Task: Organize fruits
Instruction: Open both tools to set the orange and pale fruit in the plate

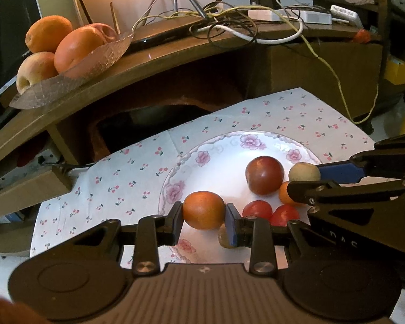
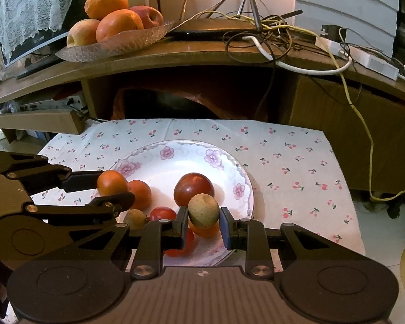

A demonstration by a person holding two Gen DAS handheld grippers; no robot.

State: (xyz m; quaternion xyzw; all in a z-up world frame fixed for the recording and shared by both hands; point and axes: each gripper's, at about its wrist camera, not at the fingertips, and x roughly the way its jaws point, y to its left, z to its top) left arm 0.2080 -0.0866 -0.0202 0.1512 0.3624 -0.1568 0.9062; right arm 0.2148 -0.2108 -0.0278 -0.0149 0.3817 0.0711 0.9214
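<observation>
Left gripper [image 1: 203,217], nearest the lens in the left wrist view: its two fingers are clenched on a small orange fruit [image 1: 203,210], one pad against each side, above the near left part of a flowered white plate [image 1: 175,172]. Right gripper [image 2: 203,222], nearest the lens in the right wrist view: its fingers grasp a tan-green round fruit [image 2: 203,210] above the near right part of the same plate.

On the plate lie a dark red fruit [image 2: 193,189] near the middle, a small red fruit [image 2: 162,213] toward the near edge, another orange fruit [image 2: 140,194] at the left, and a brown fruit [image 2: 135,218] close to the left gripper's fingers. The plate stands on a cherry-print cloth [image 2: 283,156].

Behind, on a wooden shelf [image 2: 202,51], a glass dish [image 2: 116,44] holds large oranges and apples; tangled cables [image 2: 270,29] lie to its right.
</observation>
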